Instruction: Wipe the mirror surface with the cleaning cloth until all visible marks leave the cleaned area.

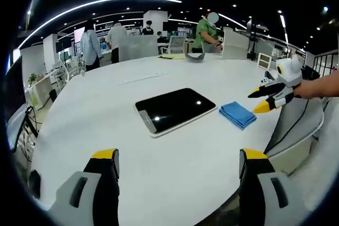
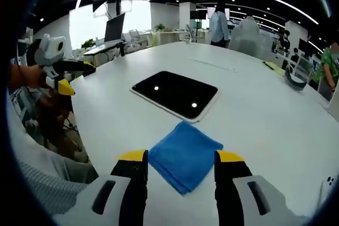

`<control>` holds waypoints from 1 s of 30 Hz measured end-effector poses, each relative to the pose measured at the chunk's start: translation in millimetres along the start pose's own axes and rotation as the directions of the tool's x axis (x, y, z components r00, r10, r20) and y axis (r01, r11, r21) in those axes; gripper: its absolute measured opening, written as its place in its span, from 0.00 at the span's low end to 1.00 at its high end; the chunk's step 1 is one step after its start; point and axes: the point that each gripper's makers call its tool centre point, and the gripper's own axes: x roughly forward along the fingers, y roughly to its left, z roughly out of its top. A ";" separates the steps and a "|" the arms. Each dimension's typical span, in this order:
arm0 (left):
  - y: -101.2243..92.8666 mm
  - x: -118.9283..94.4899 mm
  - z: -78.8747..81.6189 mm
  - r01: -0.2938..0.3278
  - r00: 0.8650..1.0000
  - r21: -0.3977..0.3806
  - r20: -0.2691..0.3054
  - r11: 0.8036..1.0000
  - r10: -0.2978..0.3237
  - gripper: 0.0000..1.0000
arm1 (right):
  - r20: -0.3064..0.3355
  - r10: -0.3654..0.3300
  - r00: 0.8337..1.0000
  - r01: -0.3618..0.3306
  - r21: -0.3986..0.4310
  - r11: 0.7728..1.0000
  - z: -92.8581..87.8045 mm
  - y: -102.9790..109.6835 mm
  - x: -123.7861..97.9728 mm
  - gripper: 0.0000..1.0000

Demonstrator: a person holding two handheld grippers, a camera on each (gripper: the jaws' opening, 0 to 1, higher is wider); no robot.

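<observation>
Two views show us the same white surface [image 1: 106,109], seen from opposite sides. In the left gripper view we see our left tool [image 1: 177,165] at the bottom, with its yellow-tipped jaws standing wide apart and nothing between them. Ahead of it, near the middle of the surface, lies the mirror [image 1: 175,109], a dark rectangle with a pale frame, lying flat and reflecting two small ceiling lights. Just beside it, to the right and not touching it, lies the folded blue cleaning cloth [image 1: 238,114]. Further right, the right tool [image 1: 270,99] comes in, held by a hand [image 1: 320,86] above the edge of the surface, its jaws pointing toward the cloth but apart from it. Behind the surface several people [image 1: 204,33] stand among desks.

In the right gripper view, the left tool [image 2: 71,75] appears at the far left, held by a hand [image 2: 26,75] beside the edge of the surface [image 2: 265,109]. The mirror [image 2: 176,93] lies in the middle, and the cleaning cloth [image 2: 185,154] lies nearer to us, its far corner close to the mirror frame. Our right tool [image 2: 180,165] is wide open, with one jaw on each side of the cloth. We cannot tell if the jaws touch it. More people [image 2: 217,25] stand in the background.
</observation>
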 end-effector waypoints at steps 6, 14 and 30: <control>-3.7 0.9 -4.5 0.010 1.000 0.003 -0.012 1.000 -0.010 0.95 | -0.036 0.000 0.999 0.000 0.010 1.000 -4.3 -6.1 17.3 0.37; -5.5 1.8 -1.3 0.018 1.000 0.011 -0.007 1.000 -0.018 0.95 | -0.084 0.010 0.996 -0.007 0.035 0.999 -10.3 -8.8 33.9 0.33; -4.5 -1.4 -9.7 0.026 0.999 0.001 -0.022 1.000 -0.026 0.94 | -0.145 0.001 0.989 0.003 0.026 1.000 -20.1 -8.0 41.3 0.27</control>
